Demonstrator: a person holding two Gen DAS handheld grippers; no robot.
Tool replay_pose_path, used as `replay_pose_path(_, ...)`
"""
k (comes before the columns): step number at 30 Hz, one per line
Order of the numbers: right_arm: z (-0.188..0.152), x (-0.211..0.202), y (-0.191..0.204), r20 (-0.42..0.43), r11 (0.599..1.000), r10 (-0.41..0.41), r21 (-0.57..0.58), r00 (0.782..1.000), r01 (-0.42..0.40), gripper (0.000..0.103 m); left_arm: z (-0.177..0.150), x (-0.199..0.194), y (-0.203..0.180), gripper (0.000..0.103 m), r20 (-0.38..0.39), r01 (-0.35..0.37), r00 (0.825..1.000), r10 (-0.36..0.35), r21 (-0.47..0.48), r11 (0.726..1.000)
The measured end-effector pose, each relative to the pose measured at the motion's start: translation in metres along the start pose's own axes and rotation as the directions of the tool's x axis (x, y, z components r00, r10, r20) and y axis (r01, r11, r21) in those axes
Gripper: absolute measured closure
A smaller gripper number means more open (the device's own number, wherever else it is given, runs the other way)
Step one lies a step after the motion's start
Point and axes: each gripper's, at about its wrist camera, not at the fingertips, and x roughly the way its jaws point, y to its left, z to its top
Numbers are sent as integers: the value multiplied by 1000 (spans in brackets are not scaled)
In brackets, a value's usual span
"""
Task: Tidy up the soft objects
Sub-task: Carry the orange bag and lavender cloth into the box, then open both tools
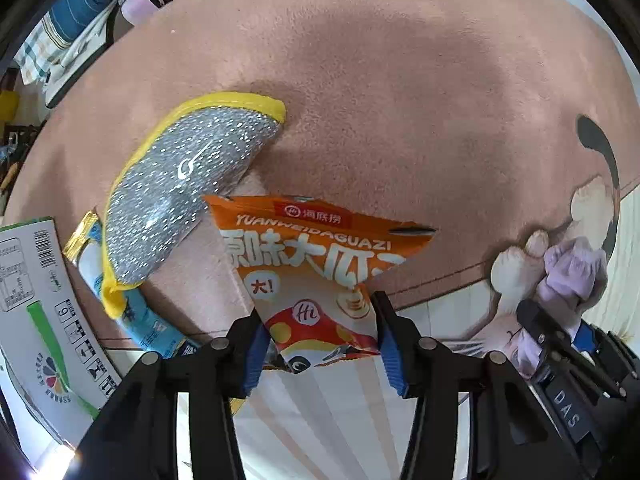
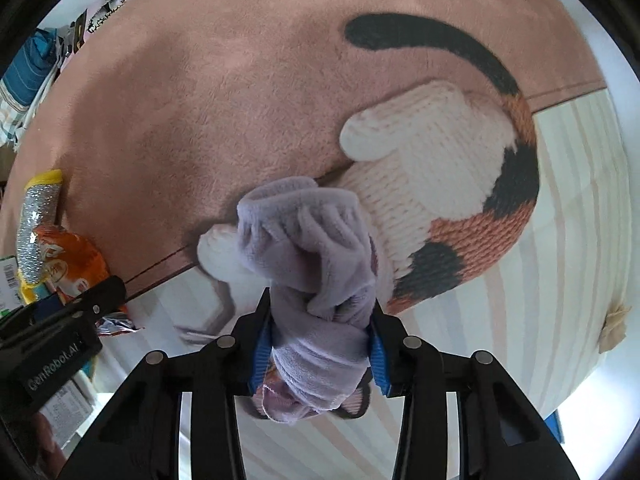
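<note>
Left claw (image 1: 318, 332) clamped on orange snack bag (image 1: 316, 264), right claw (image 2: 318, 332) on lilac sock (image 2: 316, 280), both over rug edge (image 1: 440, 280)

Place: home, a lived-in room
Floor cover: pink plush rug (image 2: 224, 92) with a knitted-look cat picture (image 2: 452, 200)
Background: folded textiles (image 1: 68, 20) heaped at the rug's far edge
Household goods: carton (image 1: 36, 300), snack bag (image 1: 316, 276), scouring cloth (image 1: 188, 184)
</note>
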Motion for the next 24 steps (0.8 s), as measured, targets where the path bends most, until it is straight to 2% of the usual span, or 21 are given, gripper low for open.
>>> replay_pose_path(5, -18, -15, 4, 29, 999, 34, -2, 999, -34, 63, -25, -24, 1, 59, 62, 9, 998, -9, 13, 1000)
replay_pose_path(8, -30, -37, 13, 61, 997, 74, -21, 995, -73, 63, -43, -48, 9, 59, 107, 40, 993, -42, 16, 999)
replay_pose_path(12, -57, -87, 36, 123, 987, 148, -81, 981, -139, 63, -76, -92, 34, 59, 179, 90, 979, -93, 22, 996)
replay_pose_path(15, -75, -123, 65, 150, 973, 209, -134, 966, -190, 63, -93, -135, 79, 59, 225, 134, 965, -134, 16, 991)
replay_pose_path(16, -72, -140, 63, 156, 968, 225, -152, 962, -202, 63, -93, -148, 98, 59, 240, 142, 960, -141, 13, 990)
replay_pose_path(20, -111, -185, 101, 154, 930, 312, -252, 938, -268, 63, -123, -182, 176, 59, 278, 175, 947, -160, -30, 984)
replay_pose_path(24, -165, -204, 187, 106, 870, 392, -365, 914, -331, 63, -150, -186, 275, 59, 269, 182, 952, -146, -114, 977)
